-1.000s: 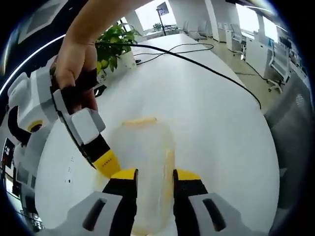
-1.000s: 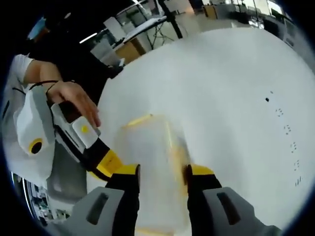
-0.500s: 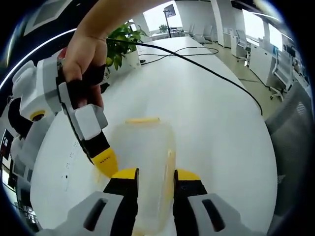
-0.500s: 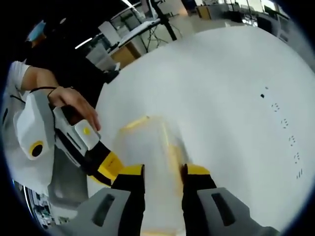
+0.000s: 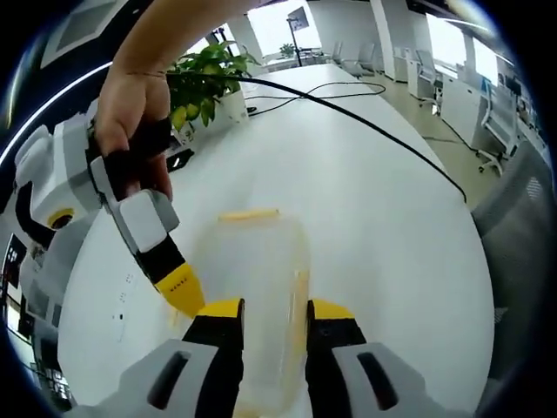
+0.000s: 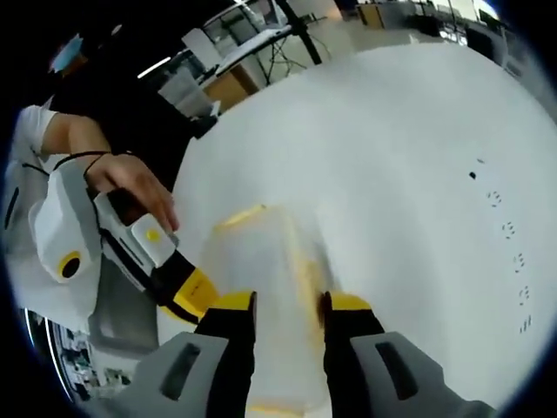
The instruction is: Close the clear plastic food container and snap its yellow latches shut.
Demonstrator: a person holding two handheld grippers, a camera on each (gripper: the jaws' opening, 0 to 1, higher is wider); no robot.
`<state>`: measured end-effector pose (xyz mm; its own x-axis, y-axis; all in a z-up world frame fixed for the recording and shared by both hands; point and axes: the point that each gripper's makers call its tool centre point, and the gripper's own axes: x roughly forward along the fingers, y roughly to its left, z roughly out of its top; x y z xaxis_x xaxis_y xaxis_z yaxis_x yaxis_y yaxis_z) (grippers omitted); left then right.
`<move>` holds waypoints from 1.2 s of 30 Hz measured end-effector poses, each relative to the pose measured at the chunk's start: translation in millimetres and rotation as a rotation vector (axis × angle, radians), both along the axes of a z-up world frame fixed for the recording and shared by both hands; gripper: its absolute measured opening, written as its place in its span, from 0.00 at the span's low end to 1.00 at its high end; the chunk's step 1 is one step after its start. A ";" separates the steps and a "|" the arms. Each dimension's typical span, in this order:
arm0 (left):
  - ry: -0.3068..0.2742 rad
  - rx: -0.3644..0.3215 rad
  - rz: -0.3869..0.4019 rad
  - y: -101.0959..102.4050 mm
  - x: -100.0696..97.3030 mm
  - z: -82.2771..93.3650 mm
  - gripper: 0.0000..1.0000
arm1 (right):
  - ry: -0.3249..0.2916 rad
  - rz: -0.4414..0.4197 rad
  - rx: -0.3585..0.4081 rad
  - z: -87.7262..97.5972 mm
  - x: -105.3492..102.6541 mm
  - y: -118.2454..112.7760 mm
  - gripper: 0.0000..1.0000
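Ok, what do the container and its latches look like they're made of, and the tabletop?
Container: looks like clear, slightly cloudy plastic, since the table shows through it. Latches: opaque yellow, probably plastic. Tabletop: smooth white, faint sheen; laminate perhaps, can't tell.

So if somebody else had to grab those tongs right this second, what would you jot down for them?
Left tongs: jaws narrowly apart around the near end of the clear container, which sits on the white table.
Right tongs: the same, straddling the container from its own end.
Lid looks seated. Yellow latches show at the far end and along one side; whether they are snapped is unclear.
Left to do: press each latch down and check it.
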<state>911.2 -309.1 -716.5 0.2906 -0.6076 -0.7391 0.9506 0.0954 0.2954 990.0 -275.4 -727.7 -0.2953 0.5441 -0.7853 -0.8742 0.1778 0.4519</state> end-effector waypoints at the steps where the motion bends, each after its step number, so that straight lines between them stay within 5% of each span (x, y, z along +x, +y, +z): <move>1: 0.000 -0.001 0.000 0.0 0.1 0.0 0.20 | 0.005 0.003 0.000 -0.9 3.2 -0.6 0.27; 11: -0.004 0.002 -0.002 -0.9 -0.5 0.3 0.20 | 0.026 0.062 -0.011 0.5 -7.7 -0.6 0.28; 19: 0.012 -0.010 0.014 -1.5 0.7 0.3 0.19 | 0.090 0.058 -0.094 -4.7 -23.1 -6.4 0.32; 36: -0.008 -0.010 -0.011 -2.2 -1.5 2.5 0.21 | 0.044 0.057 -0.076 -6.5 -23.0 3.2 0.39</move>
